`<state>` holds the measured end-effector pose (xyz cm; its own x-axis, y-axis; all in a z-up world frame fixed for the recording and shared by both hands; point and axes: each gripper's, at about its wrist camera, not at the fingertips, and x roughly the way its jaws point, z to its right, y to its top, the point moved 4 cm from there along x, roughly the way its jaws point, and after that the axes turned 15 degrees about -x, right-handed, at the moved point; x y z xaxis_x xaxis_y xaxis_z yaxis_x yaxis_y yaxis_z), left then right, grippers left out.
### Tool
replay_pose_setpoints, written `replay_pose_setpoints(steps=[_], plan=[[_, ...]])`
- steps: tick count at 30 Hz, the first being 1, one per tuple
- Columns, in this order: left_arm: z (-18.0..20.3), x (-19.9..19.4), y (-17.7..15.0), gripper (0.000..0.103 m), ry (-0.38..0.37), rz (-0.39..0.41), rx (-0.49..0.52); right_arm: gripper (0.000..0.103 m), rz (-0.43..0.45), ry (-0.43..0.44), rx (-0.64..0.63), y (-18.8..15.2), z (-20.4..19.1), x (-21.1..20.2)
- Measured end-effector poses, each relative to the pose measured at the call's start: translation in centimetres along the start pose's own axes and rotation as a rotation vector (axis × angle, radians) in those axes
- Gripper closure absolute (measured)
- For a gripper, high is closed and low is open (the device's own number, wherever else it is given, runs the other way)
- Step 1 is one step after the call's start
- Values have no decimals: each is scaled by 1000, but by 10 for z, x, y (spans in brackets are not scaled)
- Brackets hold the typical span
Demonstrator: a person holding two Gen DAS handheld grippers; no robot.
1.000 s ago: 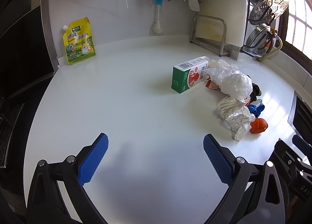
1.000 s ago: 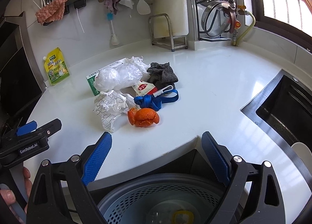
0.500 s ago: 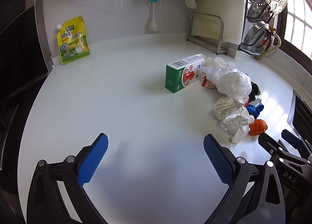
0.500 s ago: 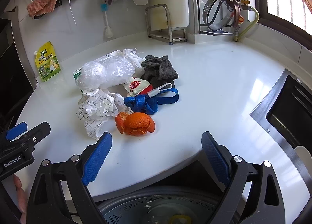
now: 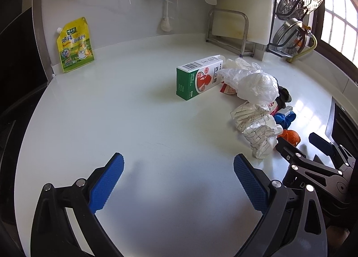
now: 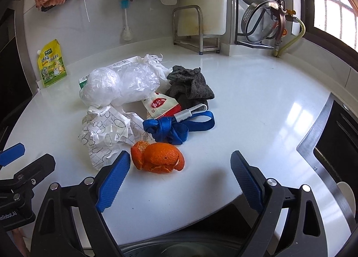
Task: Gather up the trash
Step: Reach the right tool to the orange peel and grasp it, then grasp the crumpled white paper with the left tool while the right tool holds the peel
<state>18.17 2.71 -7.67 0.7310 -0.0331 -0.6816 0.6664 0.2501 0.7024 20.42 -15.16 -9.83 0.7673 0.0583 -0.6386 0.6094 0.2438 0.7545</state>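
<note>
While the right gripper [image 6: 180, 176] hangs low over the white counter [image 6: 257, 105], its two blue fingers [image 6: 113, 182] are spread wide apart and hold nothing. The orange peel [image 6: 160, 159] lies on the counter just ahead of the gap, closer to the left finger than to the right one. It is not touching either finger.

Just behind the peel sits a knotted blue strap [image 6: 172, 129] with a white clip [image 6: 190, 111] on it. To the left of the peel is a ball of crumpled paper [image 6: 103, 134] with black squiggly lines. Farther back are a red and white packet [image 6: 160, 106], a dark grey cloth [image 6: 190, 84] and a clear plastic bag [image 6: 118, 84]. All this trash lies close together in one heap.

The left gripper [image 5: 177, 183] is also wide open and empty, over a bare part of the counter. The heap is off to its right, well ahead of its fingers. A green and white carton [image 5: 198, 77] lies on its side at the near end of the heap. A yellow pouch [image 5: 75, 44] leans against the back wall, well apart from the trash.
</note>
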Motion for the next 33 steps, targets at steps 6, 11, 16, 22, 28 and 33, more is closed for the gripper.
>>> replay_pose_setpoints(steps=[6, 11, 16, 22, 28, 33], plan=[[7, 1, -2, 6, -15, -8, 4, 62, 4, 32, -20, -1, -5, 0], [19, 3, -4, 6, -53, -23, -5, 74, 17, 61, 10, -6, 2, -7], [37, 5, -3, 6, -81, -24, -2, 76, 29, 43, 55, -18, 20, -22], [62, 17, 0, 6, -107, -40, 2, 76, 28, 24, 104, -34, 42, -38], [77, 36, 2, 7, -86, -60, -18, 76, 28, 28, 148, -49, 59, -47], [82, 40, 5, 28, -62, -28, -11, 76, 20, 38, 167, -57, 64, -47]])
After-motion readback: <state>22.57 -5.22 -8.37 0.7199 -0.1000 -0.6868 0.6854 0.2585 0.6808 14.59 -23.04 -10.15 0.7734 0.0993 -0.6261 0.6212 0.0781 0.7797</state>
